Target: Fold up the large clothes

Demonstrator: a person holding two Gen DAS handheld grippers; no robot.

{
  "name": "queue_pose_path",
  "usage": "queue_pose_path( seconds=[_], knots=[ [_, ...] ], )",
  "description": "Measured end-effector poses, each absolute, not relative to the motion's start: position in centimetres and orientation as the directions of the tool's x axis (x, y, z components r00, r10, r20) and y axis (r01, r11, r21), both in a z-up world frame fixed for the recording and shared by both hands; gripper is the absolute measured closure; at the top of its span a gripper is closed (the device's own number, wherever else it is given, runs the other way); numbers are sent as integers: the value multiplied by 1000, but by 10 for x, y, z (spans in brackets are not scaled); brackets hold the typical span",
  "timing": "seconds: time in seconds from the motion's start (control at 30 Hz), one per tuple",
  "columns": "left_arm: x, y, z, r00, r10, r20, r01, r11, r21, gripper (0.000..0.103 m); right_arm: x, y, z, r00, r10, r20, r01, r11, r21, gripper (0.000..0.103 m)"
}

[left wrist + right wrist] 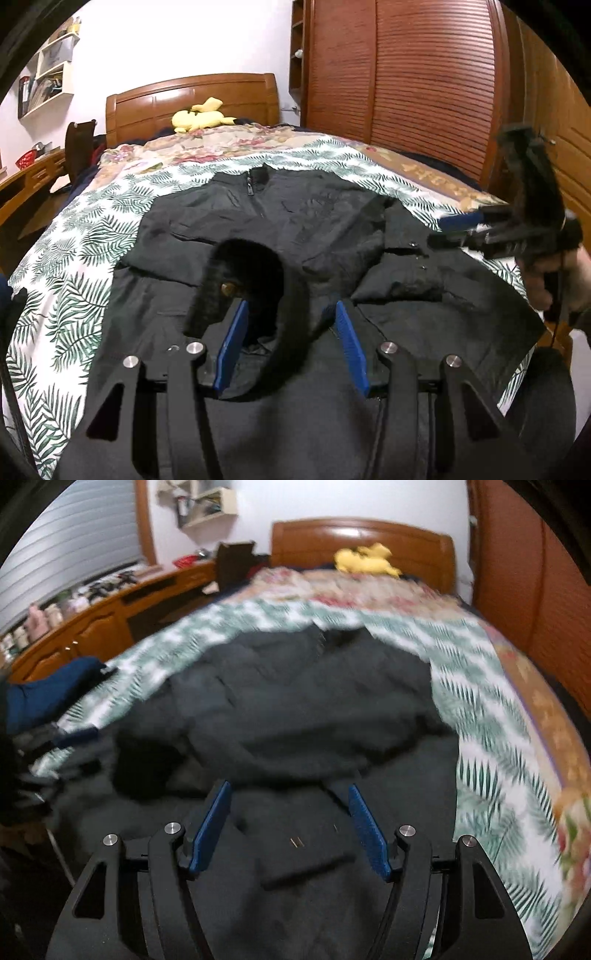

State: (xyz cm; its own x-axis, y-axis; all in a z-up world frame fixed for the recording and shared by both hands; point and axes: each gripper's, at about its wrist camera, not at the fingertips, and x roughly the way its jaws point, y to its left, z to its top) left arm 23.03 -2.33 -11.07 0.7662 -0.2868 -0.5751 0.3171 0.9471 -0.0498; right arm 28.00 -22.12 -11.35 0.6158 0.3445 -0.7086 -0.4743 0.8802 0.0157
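Note:
A large black jacket point(295, 221) lies spread on the fern-print sheet point(74, 258), its zipped collar toward the headboard. In the right wrist view the jacket point(295, 701) is blurred. My left gripper point(291, 306) is low over the jacket's near part. A raised arc of the black fur hood trim point(243, 251) loops over its left finger and runs down between the blue pads, which appear closed on it. My right gripper point(443, 230), held by a hand point(554, 277), hovers over the jacket's right sleeve. Its blue pads stand apart around my right gripper point(290, 786), with only jacket cloth beneath.
A yellow plush toy point(201, 118) rests by the wooden headboard point(192, 96). A slatted wooden wardrobe point(406, 74) stands right of the bed. A wooden desk point(92, 627) and a dark chair point(79, 147) stand to the left. A navy garment point(55, 694) lies at the bed's left edge.

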Motion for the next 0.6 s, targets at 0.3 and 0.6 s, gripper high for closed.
queue_pose_path(
  seconds=[0.3, 0.6],
  knots=[
    [247, -17, -116, 765, -255, -591, 273, 960, -62, 55, 270, -225, -166, 622, 324, -713, -428, 903, 36, 36],
    [280, 14, -108, 765, -200, -612, 193, 978, -80, 55, 261, -219, -173, 655, 287, -699, -425, 905, -27, 36]
  ],
)
